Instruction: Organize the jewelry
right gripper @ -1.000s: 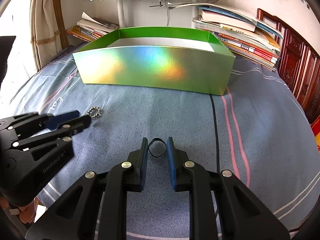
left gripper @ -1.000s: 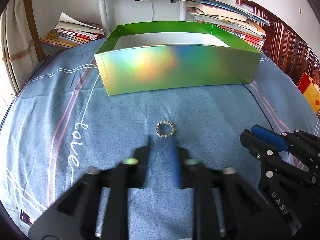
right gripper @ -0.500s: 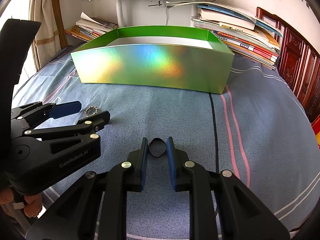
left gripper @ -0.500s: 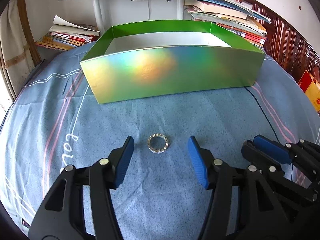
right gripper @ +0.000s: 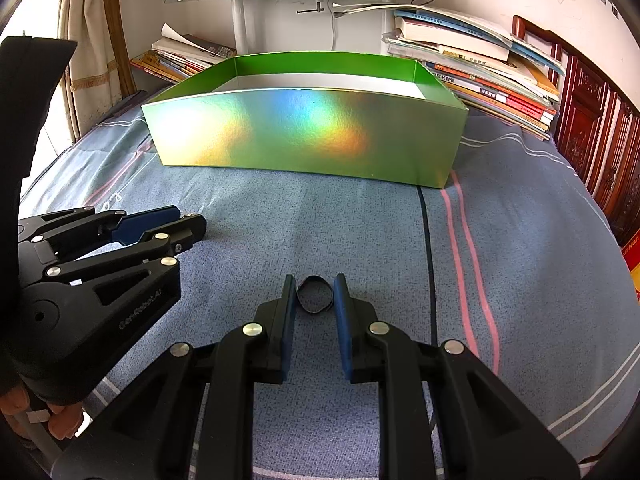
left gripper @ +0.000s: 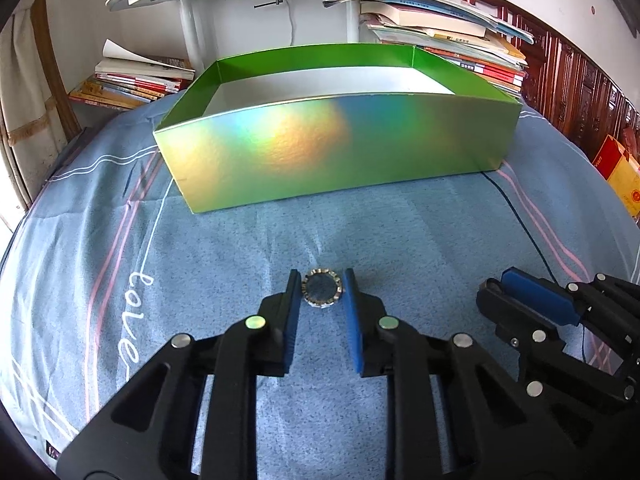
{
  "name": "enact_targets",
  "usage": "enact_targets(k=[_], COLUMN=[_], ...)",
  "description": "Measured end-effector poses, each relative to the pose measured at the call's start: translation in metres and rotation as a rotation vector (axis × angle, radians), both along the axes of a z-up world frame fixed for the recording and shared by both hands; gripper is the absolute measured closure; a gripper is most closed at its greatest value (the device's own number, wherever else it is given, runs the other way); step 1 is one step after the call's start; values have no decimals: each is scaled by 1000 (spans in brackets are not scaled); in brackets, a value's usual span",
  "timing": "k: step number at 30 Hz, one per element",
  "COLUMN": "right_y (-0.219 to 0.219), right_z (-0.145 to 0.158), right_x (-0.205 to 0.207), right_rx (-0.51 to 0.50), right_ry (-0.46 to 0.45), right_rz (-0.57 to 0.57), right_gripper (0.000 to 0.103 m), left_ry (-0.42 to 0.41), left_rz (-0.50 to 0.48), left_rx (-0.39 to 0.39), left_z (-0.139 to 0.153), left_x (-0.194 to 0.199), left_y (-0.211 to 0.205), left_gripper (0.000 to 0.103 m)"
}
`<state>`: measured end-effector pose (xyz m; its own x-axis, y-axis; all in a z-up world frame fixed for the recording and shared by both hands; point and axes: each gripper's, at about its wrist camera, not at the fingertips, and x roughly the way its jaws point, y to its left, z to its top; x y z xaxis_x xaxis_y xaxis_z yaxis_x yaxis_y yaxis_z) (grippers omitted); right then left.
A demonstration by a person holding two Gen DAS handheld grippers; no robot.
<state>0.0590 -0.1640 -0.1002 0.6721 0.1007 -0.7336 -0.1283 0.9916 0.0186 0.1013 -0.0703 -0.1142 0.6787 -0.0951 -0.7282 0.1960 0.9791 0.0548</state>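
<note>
A silver beaded ring bracelet [left gripper: 322,303] sits between the tips of my left gripper [left gripper: 322,294], which is shut on it just above the blue bedspread. My right gripper [right gripper: 315,293] is shut on a thin black band [right gripper: 307,306] and holds it low over the bedspread. An open green holographic box [left gripper: 340,152] stands behind both; it also shows in the right wrist view [right gripper: 304,136]. The right gripper appears at the left wrist view's lower right [left gripper: 532,304], and the left gripper at the right wrist view's left [right gripper: 176,226].
Stacks of books [right gripper: 480,76] lie behind the box at right and another stack [left gripper: 132,80] at left. A white stand post [left gripper: 192,32] rises behind. A dark wooden cabinet [right gripper: 592,136] stands at the right. A thin black line [left gripper: 520,216] crosses the bedspread.
My left gripper opened wide around the silver bracelet, moved forward and then closed on it. My right gripper stayed shut on the black band, nearly still.
</note>
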Motion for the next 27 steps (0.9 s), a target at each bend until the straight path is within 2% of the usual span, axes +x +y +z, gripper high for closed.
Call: enact_targets(k=[5, 12, 21, 27], right_y=[-2, 1, -1, -9], right_z=[2, 18, 59, 91], right_x=[0, -7, -16, -4], right_rx=[9, -3, -3, 7], right_ry=[1, -42, -141, -195], right_rz=[-11, -13, -16, -20], right_gripper=[84, 84, 84, 84], left_ry=[4, -39, -113, -152], left_rz=[14, 30, 34, 35], left_rx=[-12, -26, -38, -27], left_z=[1, 17, 48, 72], left_x=[-4, -15, -31, -26], left_y=[6, 15, 24, 27], left_gripper=[82, 82, 82, 82])
